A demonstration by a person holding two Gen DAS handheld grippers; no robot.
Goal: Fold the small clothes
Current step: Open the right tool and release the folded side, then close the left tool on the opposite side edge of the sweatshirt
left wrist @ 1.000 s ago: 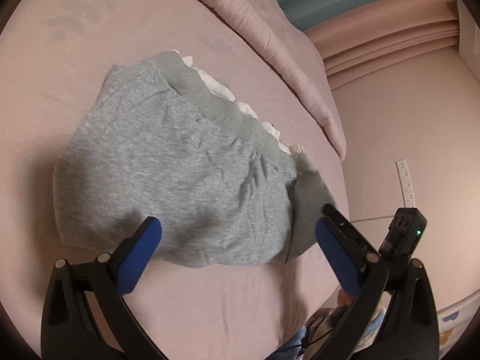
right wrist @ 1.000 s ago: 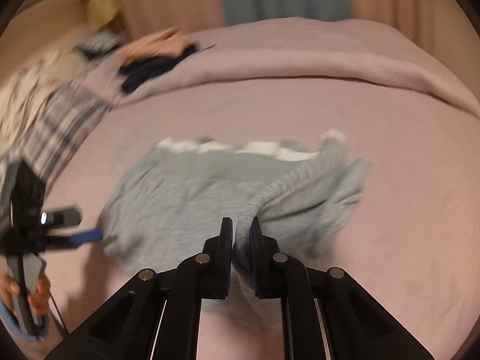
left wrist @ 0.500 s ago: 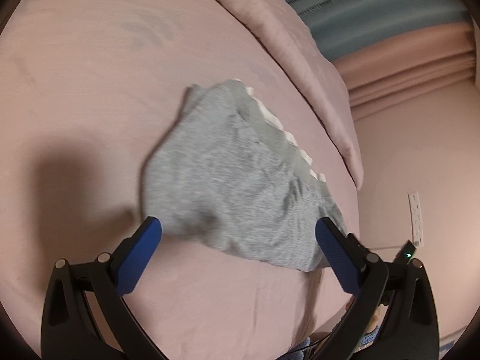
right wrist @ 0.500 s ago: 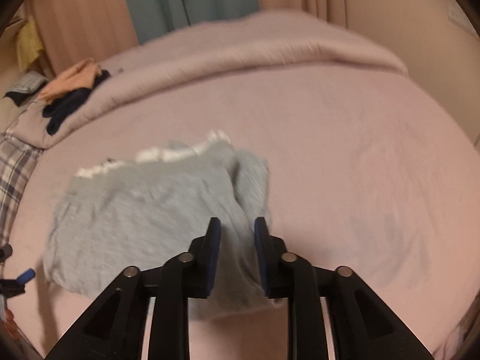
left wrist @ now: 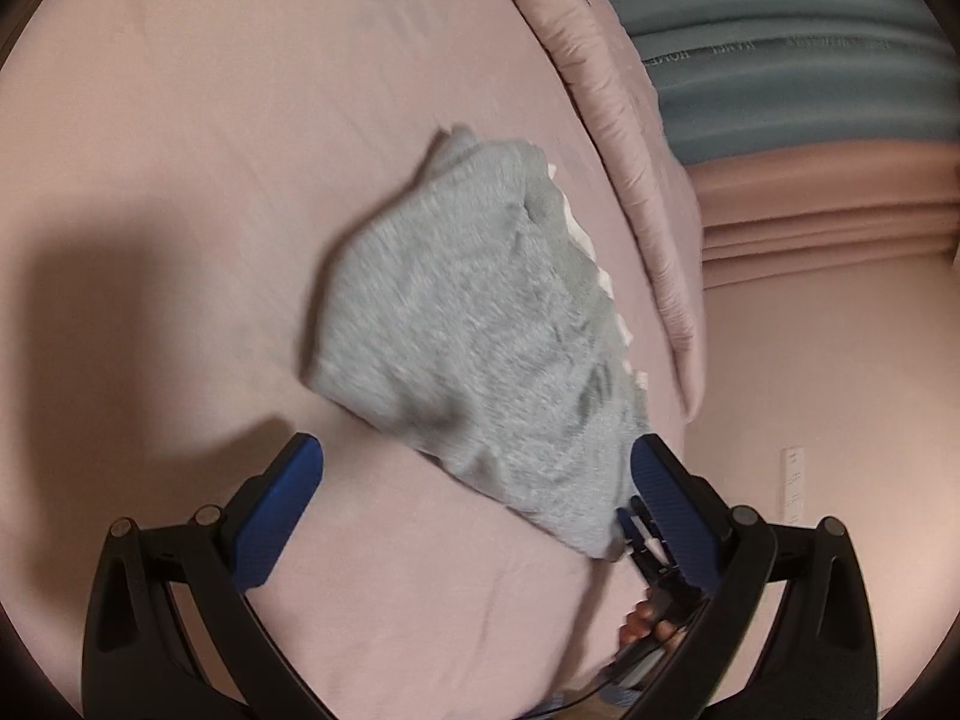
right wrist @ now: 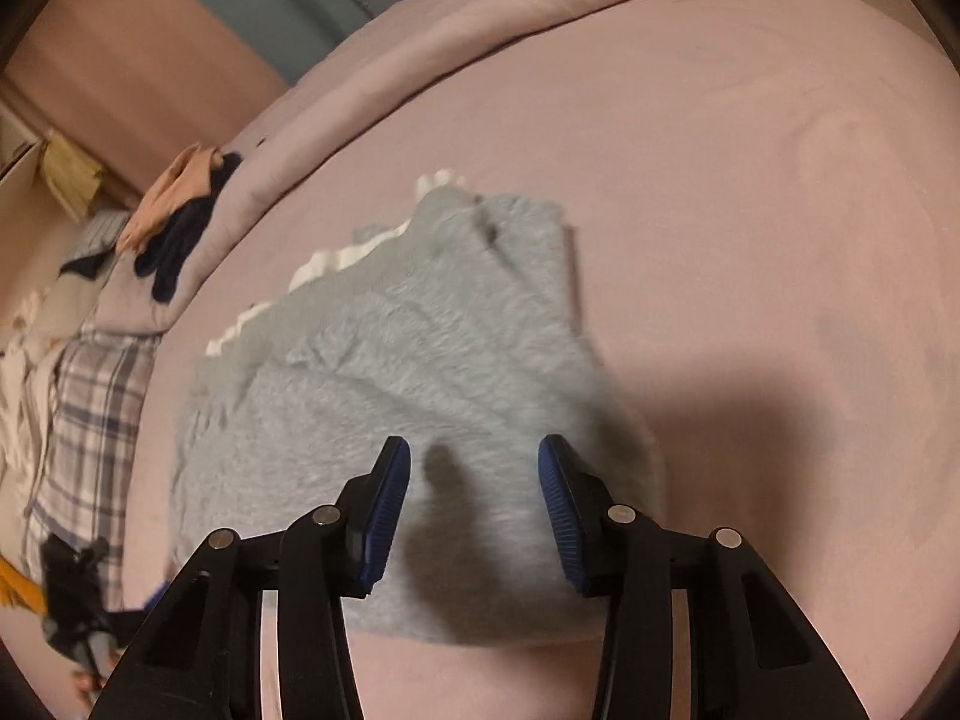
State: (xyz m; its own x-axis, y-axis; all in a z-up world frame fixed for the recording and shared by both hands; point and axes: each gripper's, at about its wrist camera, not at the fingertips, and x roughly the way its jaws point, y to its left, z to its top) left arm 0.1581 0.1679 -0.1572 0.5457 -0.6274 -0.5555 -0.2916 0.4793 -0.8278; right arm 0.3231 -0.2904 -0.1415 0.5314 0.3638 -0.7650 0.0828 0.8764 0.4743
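In the left wrist view, the left gripper (left wrist: 477, 471) stands spread wide, its blue pads (left wrist: 282, 507) far apart and clamping nothing. The grey garment (left wrist: 480, 348) lies on the pink bed sheet (left wrist: 210, 150) ahead of it, running from about eleven o'clock down to five o'clock; its near corner reaches in between the fingers beside the five o'clock pad, and whether that pad touches the cloth cannot be told. The garment is folded into a compact, rather blurred shape, with a white frilled trim (left wrist: 591, 264) showing along its two o'clock edge. A rolled pink duvet (left wrist: 636, 192) runs beside it towards one o'clock. At five o'clock, partly behind the finger, the right gripper (left wrist: 645, 540) shows beside the garment's corner.

In the right wrist view, the right gripper (right wrist: 474, 498) has let go: its jaws are opening, and the blue pads (right wrist: 387, 516) stand clear of the cloth, which lies flat on the sheet under and between them. The garment fills the middle of the view and stretches towards ten o'clock, its white trim along the far edge. A plaid cloth (right wrist: 84, 420) and a pile of other clothes (right wrist: 174, 222) lie at nine to ten o'clock.
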